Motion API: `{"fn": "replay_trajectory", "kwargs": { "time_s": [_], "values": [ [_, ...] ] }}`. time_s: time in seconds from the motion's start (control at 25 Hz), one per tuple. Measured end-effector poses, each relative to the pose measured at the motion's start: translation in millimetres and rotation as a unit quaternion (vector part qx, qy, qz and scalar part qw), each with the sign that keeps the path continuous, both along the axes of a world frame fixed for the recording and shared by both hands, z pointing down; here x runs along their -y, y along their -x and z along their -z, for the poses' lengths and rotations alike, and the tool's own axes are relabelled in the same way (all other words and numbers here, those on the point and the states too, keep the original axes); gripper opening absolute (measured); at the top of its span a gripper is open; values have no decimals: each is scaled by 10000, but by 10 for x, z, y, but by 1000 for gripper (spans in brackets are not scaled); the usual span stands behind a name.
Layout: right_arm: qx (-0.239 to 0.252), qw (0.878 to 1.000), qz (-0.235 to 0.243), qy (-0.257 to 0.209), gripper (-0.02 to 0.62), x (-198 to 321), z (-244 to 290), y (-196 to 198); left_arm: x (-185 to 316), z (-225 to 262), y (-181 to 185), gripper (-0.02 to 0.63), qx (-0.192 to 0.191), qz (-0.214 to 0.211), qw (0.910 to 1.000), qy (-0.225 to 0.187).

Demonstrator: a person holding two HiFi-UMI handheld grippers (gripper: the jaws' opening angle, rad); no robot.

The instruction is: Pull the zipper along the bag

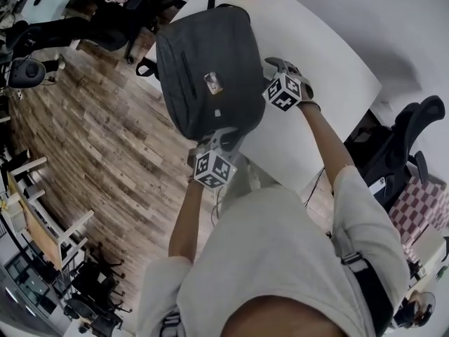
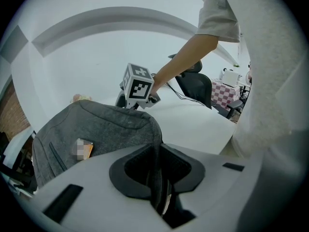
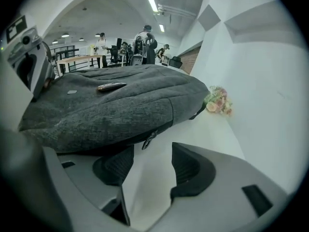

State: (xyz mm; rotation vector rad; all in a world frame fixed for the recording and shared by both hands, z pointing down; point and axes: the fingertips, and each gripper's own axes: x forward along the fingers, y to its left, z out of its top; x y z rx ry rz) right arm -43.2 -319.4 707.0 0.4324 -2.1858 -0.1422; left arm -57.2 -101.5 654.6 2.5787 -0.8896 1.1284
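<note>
A dark grey fabric bag [image 1: 203, 69] lies on the white table [image 1: 323, 55]. My left gripper [image 1: 223, 140] is at the bag's near end, shut on a fold of its grey fabric [image 2: 155, 175]. Over at the bag's right side, my right gripper [image 1: 273, 65] has its jaws wide open [image 3: 152, 166]. The small metal zipper pull [image 3: 148, 140] hangs from the bag's lower seam just ahead of the gap between those jaws, and neither pad touches it. In the left gripper view the right gripper [image 2: 128, 102] shows beyond the bag [image 2: 96, 129].
A small bunch of flowers [image 3: 217, 101] lies on the table past the bag's far end. Black office chairs stand to the right [image 1: 407, 139] and at the far left [image 1: 119, 20]. Wooden floor [image 1: 91, 139] lies left of the table edge. People stand far off in the room [image 3: 145, 40].
</note>
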Motion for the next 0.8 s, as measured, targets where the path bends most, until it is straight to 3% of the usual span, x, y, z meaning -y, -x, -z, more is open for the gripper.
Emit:
{"fn": "replay_trajectory", "kwargs": {
  "time_s": [0.16,0.44,0.64,0.8],
  "values": [
    [87,9999,22,62,242,133,63,38,2,12,-10,75,-23,-16,10000,12],
    [112,9997,129,-152,95,128,158,105,-4,-4,-12,75,4,-66,10000,65],
    [-158,9980,423,-442,23,74,117,120,10,-18,-13,75,3,-79,9999,89],
    [-585,9920,801,-784,20,-18,57,88,11,-14,-7,75,-3,-3,10000,91]
  ]
}}
